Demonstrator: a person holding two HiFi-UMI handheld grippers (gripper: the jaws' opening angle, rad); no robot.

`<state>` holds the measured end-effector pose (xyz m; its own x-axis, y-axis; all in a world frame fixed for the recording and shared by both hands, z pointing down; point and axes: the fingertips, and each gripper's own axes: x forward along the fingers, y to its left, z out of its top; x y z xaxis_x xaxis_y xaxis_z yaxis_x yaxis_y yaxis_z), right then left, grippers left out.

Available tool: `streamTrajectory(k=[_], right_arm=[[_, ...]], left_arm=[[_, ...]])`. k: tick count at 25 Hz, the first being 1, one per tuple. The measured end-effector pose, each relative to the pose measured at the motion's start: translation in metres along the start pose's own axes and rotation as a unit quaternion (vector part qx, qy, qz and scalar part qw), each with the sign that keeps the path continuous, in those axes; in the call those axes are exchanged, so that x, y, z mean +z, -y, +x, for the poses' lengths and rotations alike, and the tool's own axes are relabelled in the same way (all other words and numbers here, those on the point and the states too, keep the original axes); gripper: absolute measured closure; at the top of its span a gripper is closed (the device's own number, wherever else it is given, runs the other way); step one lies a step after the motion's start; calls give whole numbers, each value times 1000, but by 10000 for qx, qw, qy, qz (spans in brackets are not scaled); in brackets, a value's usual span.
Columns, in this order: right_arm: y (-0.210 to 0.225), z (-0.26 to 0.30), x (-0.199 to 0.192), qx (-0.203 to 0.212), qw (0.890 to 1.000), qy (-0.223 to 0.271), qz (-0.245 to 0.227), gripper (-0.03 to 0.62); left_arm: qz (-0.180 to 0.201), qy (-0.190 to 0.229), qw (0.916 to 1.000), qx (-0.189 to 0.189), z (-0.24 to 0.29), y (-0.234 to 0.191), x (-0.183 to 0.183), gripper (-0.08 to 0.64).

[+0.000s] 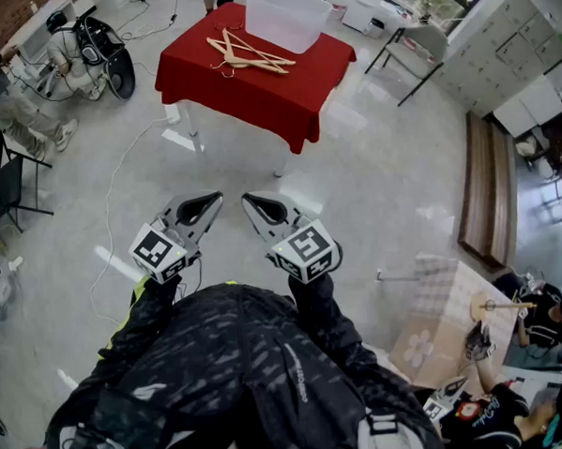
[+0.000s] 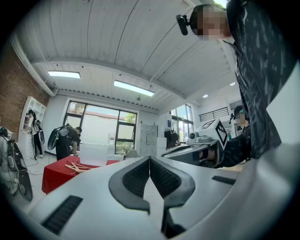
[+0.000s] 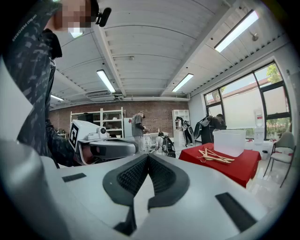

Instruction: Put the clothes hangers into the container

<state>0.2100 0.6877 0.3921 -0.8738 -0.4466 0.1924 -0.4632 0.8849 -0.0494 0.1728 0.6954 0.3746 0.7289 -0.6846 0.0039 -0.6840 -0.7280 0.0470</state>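
I hold my left gripper (image 1: 212, 202) and right gripper (image 1: 250, 202) side by side at frame centre, jaws closed on nothing, while the wooden hangers (image 1: 250, 56) lie on the red-clothed table (image 1: 256, 103) at upper centre, just beside the clear container (image 1: 287, 17).

Dark patterned jacket (image 1: 241, 362); grey left tongs (image 1: 218, 199), right tongs (image 1: 246, 199).

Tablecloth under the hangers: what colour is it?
The tablecloth is plain red; the head view shows it best.
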Motion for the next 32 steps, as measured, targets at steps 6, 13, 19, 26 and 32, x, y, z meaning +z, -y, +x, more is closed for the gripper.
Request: streamTrajectory(k=[6, 13, 19, 26, 32], right_arm=[[6, 3, 2, -15, 9999, 88, 109, 577], [9, 12, -11, -90, 9998, -193, 28, 577], [7, 24, -18, -98, 9990, -426, -27, 577], [0, 39, -30, -182, 9977, -657, 4, 577], [-8, 49, -32, -86, 9970, -767, 4, 577]], left_arm=[[-64, 42, 10000, 11, 4, -6, 0, 549], [-127, 29, 9999, 10, 0, -14, -5, 549], [-219, -79, 9997, -53, -4, -22, -13, 549], [-390, -231, 9990, -60, -21, -31, -37, 549], [-464, -259, 9986, 2, -25, -40, -38, 549]])
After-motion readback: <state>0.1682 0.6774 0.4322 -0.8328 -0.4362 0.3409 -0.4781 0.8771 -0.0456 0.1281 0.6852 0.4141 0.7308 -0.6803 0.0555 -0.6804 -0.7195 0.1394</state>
